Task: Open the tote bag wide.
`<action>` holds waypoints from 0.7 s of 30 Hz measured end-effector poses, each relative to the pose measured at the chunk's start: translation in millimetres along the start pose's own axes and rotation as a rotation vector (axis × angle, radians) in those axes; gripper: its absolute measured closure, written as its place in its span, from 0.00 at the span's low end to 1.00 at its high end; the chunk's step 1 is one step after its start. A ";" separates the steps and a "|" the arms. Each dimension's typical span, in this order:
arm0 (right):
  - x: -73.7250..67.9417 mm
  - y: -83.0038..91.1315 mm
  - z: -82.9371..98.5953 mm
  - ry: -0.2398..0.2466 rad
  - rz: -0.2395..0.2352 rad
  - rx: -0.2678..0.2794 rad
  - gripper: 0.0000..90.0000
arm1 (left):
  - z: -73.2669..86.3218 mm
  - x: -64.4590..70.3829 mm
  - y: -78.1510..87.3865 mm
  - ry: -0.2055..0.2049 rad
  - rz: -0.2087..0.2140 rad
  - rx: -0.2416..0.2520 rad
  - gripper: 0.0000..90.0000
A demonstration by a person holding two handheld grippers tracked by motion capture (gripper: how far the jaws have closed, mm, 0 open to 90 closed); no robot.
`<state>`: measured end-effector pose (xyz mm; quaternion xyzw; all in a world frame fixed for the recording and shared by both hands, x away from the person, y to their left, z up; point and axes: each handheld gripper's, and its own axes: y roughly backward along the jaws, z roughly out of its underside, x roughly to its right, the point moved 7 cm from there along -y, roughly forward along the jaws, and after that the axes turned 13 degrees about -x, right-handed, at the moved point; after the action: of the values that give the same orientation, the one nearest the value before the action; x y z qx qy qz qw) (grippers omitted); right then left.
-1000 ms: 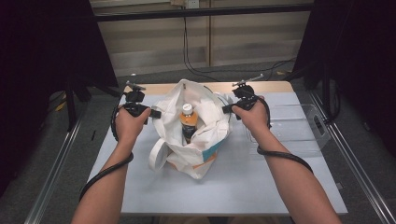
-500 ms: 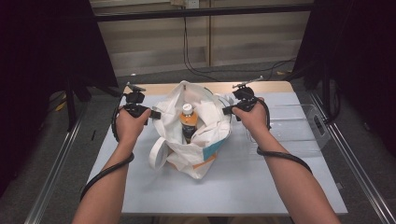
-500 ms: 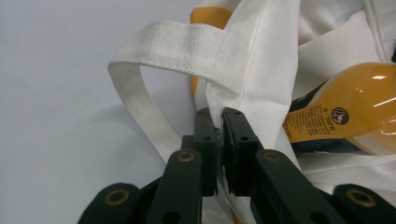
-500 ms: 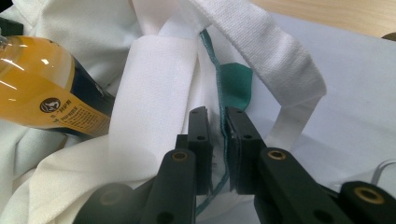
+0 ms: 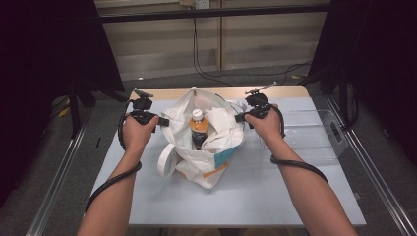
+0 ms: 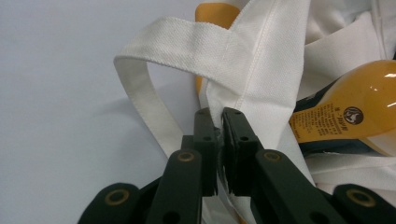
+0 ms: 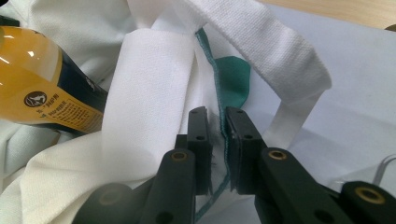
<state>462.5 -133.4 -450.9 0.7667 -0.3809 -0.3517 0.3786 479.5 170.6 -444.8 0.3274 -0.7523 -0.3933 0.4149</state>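
Note:
A white cloth tote bag [image 5: 206, 152] with orange and teal print lies in the middle of the grey table [image 5: 275, 196], its mouth pulled wide. Inside it stands an amber drink bottle [image 5: 197, 129] with a white cap. My left gripper [image 5: 160, 121] is shut on the bag's left rim [image 6: 243, 79], beside a looping white handle [image 6: 144, 102]; the bottle [image 6: 355, 112] shows just past the cloth. At the bag's right side my right gripper [image 5: 238, 117] is shut on the teal-stitched rim [image 7: 217, 116], with the bottle [image 7: 42, 93] to its left.
A clear plastic tray [image 5: 314, 137] sits on the table right of the bag, close behind my right hand. A wooden strip [image 5: 295, 91] runs along the table's far edge. Metal rails [image 5: 54, 182] flank the table on both sides.

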 end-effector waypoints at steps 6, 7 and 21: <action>1.0 -2.5 0.7 0.000 0.006 -0.008 0.90 | 0.7 -1.0 -3.0 0.001 -0.005 -0.003 0.94; 1.2 -3.0 0.7 0.003 0.007 -0.009 0.90 | 0.2 -0.3 -4.0 0.013 -0.004 0.004 0.94; 4.4 -10.4 3.0 0.001 0.012 -0.032 0.90 | 3.1 -5.4 -9.6 0.005 -0.007 -0.012 0.94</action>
<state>465.3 -133.8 -462.2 0.7584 -0.3798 -0.3551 0.3930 480.8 171.5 -456.1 0.3286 -0.7477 -0.3986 0.4171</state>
